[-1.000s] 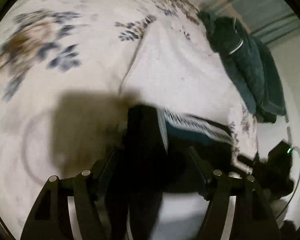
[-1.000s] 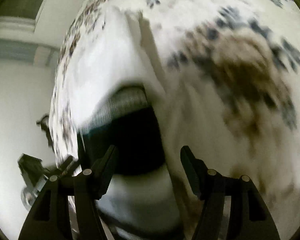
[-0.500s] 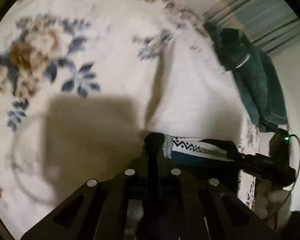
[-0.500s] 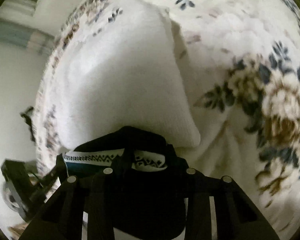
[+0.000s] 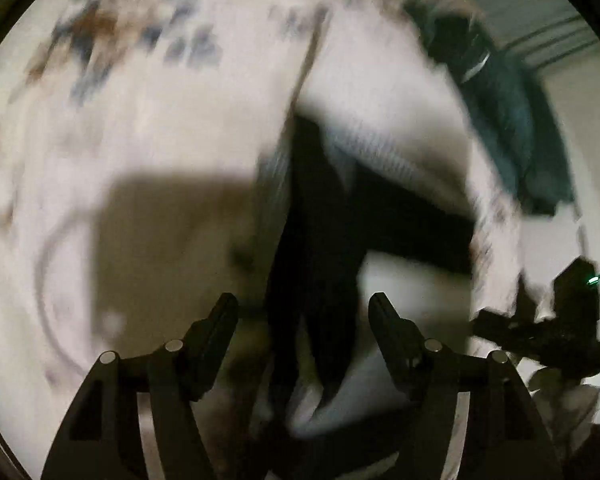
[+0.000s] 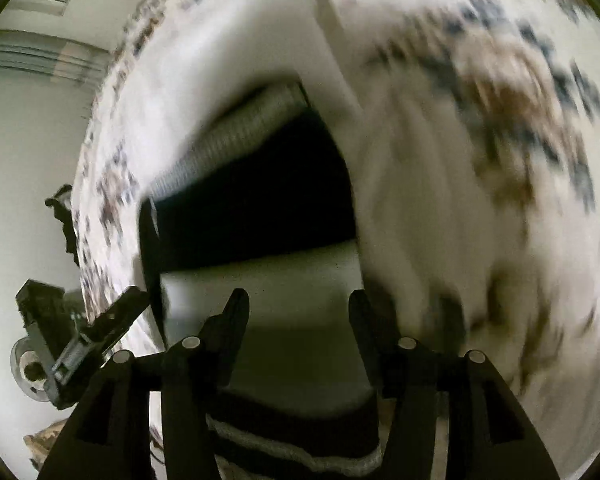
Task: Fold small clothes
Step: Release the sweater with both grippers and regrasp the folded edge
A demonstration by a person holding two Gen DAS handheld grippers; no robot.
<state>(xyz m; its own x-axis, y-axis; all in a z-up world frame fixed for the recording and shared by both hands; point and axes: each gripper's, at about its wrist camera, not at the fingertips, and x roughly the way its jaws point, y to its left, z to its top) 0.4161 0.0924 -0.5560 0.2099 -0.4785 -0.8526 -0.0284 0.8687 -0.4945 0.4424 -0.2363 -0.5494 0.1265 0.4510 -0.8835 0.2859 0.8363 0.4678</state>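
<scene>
A small black and white garment (image 5: 320, 240) with a ribbed grey band lies on a white floral bedspread (image 5: 148, 128). In the left wrist view my left gripper (image 5: 303, 312) is open, its fingers on either side of a black fold, not gripping it. In the right wrist view the same garment (image 6: 256, 208) lies ahead, black part beyond a white part. My right gripper (image 6: 298, 308) is open over the white part, empty. Both views are blurred by motion.
A dark teal garment pile (image 5: 512, 120) lies at the far right of the bed. The other hand-held gripper shows at each view's edge, in the left wrist view (image 5: 548, 328) and in the right wrist view (image 6: 72, 340). A wall and window blind (image 6: 28, 56) lie beyond the bed edge.
Half a second ago both grippers were shut on the garment's edge. Now both have opened and let it go, and it lies folded on the bed.
</scene>
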